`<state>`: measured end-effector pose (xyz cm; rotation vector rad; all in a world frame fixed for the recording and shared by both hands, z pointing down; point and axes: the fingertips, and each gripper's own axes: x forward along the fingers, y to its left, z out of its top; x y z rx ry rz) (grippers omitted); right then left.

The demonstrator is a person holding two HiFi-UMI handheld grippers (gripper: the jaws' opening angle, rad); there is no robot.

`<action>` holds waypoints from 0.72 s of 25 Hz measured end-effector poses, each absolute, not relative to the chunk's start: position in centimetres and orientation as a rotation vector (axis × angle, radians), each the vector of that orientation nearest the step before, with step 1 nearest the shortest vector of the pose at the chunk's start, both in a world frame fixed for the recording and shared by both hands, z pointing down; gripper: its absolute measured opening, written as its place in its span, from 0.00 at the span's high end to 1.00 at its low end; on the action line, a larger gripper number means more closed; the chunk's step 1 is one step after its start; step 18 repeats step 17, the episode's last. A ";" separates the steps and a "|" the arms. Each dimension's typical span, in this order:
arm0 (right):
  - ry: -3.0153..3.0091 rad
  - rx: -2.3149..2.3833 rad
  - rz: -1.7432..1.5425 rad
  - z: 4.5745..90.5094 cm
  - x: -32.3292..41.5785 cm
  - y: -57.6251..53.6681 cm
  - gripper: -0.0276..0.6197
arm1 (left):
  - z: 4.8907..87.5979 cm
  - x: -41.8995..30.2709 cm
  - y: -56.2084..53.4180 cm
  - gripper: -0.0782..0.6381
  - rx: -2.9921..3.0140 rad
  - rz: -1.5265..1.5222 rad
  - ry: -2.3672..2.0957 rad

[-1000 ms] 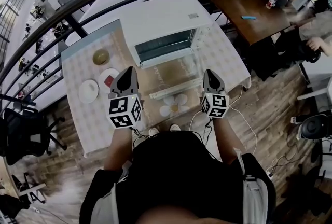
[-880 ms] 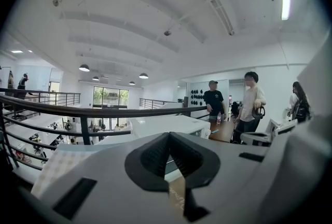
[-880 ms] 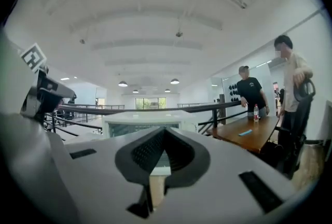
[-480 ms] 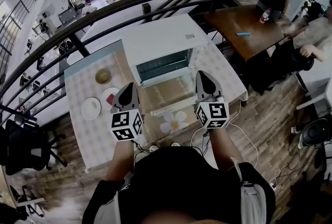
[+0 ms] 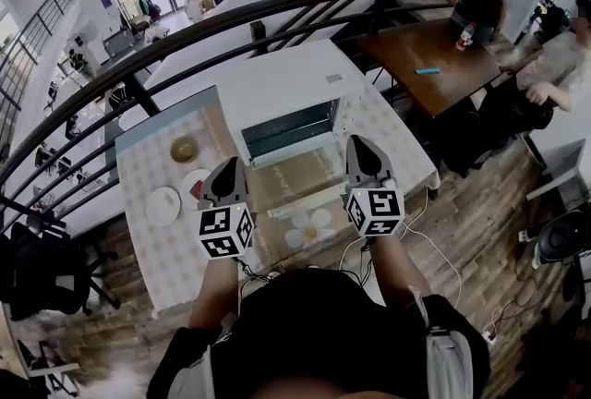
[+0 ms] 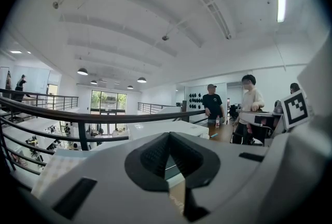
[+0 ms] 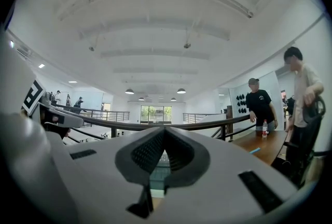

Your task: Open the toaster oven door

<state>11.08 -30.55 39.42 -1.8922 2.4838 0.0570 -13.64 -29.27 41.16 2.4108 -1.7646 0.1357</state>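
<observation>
**A:** What is shown in the head view?

**B:** A white toaster oven [image 5: 282, 88] is seen on a table [image 5: 148, 245] covered with a patterned cloth. Its glass door [image 5: 300, 174] is folded down towards the person, so the cavity is exposed. The pale handle [image 5: 307, 200] lies along the door's near edge. The left gripper [image 5: 228, 168] is held just left of the door, near a plate [image 5: 162, 205]. The right gripper [image 5: 362, 146] is held over the door's right end. Contact with the door cannot be judged from here. A flower-shaped mat [image 5: 311, 226] lies in front of the handle.

**A:** And in the left gripper view?

**B:** The jaws are pressed together at their tips and nothing is gripped. The oven's white top is seen beyond them, with a dark railing [image 6: 78, 116] behind it.

**A:** And in the right gripper view?

**B:** Here too the jaws are clenched tip to tip, with nothing caught between them. A strip of the oven's interior can be made out through the gap below the tips. To the right, a wooden table [image 7: 262, 146] is seen with a bottle [image 7: 264, 128] on it, and two people stand beside it.
</observation>
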 end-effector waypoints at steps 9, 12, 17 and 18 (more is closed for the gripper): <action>2.459 -1.891 0.043 39.7 10.8 -30.7 0.95 | 41.5 -14.1 -29.3 0.87 2.408 0.149 -1.767; 2.467 -1.887 0.032 39.9 10.6 -30.9 0.95 | 41.5 -14.3 -29.4 0.87 2.403 0.147 -1.773; 2.474 -1.891 0.011 40.1 10.2 -30.9 0.95 | 41.4 -14.7 -29.4 0.87 2.401 0.151 -1.772; 2.474 -1.891 0.011 40.1 10.2 -30.9 0.95 | 41.4 -14.7 -29.4 0.87 2.401 0.151 -1.772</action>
